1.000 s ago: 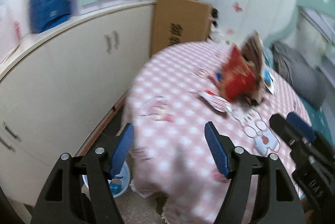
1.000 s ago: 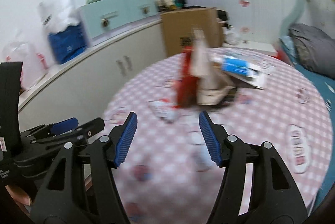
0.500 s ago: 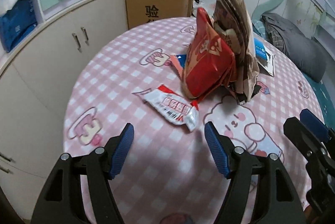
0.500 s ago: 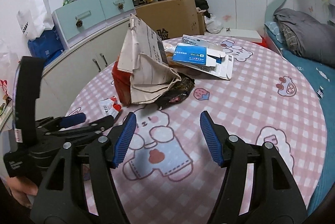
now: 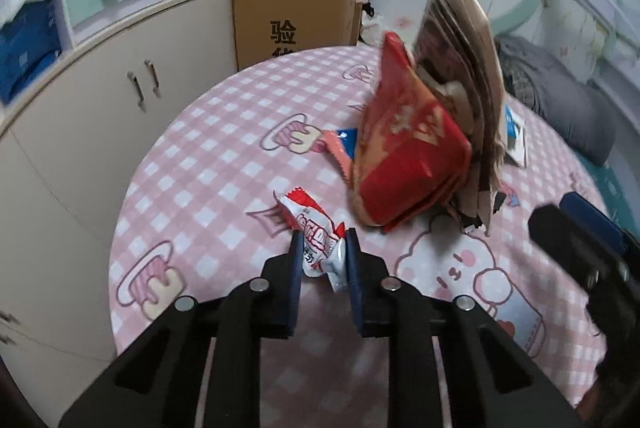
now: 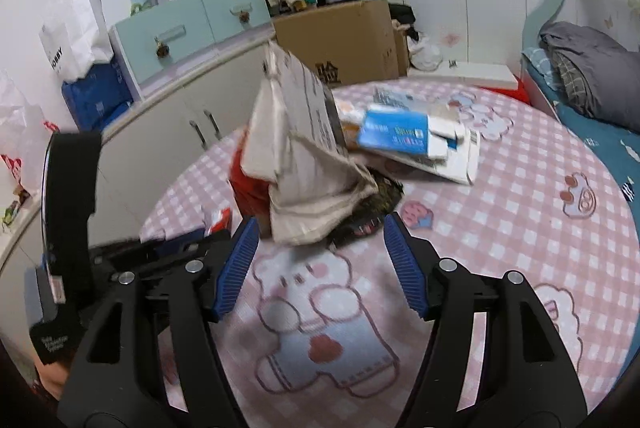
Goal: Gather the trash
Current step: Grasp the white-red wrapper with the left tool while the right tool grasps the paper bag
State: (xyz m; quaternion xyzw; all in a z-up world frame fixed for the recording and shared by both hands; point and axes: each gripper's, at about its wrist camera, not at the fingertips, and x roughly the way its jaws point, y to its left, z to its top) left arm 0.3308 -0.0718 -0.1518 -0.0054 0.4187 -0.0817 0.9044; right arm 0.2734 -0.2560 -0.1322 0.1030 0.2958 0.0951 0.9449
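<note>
- The left gripper [image 5: 322, 254] is seen with its blue pads drawn in close; its jaws have just been closing, and the small red-and-white crinkled plastic snack wrapper [image 5: 316, 240] is pinched between them by its near end only, on the round table under a pink checked cloth [image 5: 208, 163].
- A slip is judged likely: the film is slick and only a narrow edge is caught, so a quick lift could pull it free.
- The right gripper [image 6: 320, 264] is held wide open with nothing between its pads, just short of the pile.
- The tall beige paper bag [image 6: 296, 163] leans on the red glossy foil bag [image 5: 408, 155]; a nudge from either gripper could tip both over and scatter what lies beneath.
- The dark crumpled wrapper [image 6: 376, 203] is partly buried under the paper bag, so it could be dragged along or missed.
- Farther back, the blue-and-white flat cardboard box [image 6: 404, 135] rests on loose white sheets, which could slide toward the table's edge if the pile is shoved.
</note>
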